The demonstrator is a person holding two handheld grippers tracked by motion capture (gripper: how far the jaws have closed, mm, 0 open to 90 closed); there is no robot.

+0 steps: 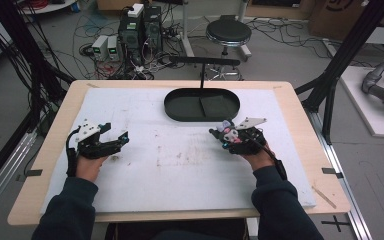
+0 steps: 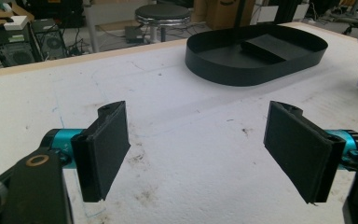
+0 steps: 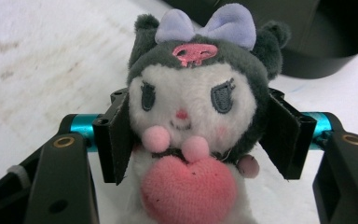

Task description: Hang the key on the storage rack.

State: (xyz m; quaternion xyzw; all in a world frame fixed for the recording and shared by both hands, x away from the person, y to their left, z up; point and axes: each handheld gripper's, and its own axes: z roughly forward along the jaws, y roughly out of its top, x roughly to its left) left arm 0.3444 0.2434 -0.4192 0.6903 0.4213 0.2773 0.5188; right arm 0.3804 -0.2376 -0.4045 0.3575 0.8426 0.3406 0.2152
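A small plush doll (image 3: 191, 107) with a dark hood, a lilac bow and a pink heart sits between the jaws of my right gripper (image 3: 196, 140). Both pads press on the sides of its head. In the high view the doll (image 1: 228, 129) and the right gripper (image 1: 221, 136) are right of centre on the white foam board (image 1: 180, 170), just in front of the black oval tray (image 1: 172, 107). My left gripper (image 1: 117, 136) rests at the board's left side. Its jaws (image 2: 198, 149) stand wide open with nothing between them.
The oval tray (image 2: 256, 74) has a low wall and a divider inside, and it lies at the far middle of the board. Beyond the table stand a round stool (image 1: 228, 32), computer cases (image 1: 140, 27) and loose cables. Black frame posts (image 1: 347, 45) rise at the right.
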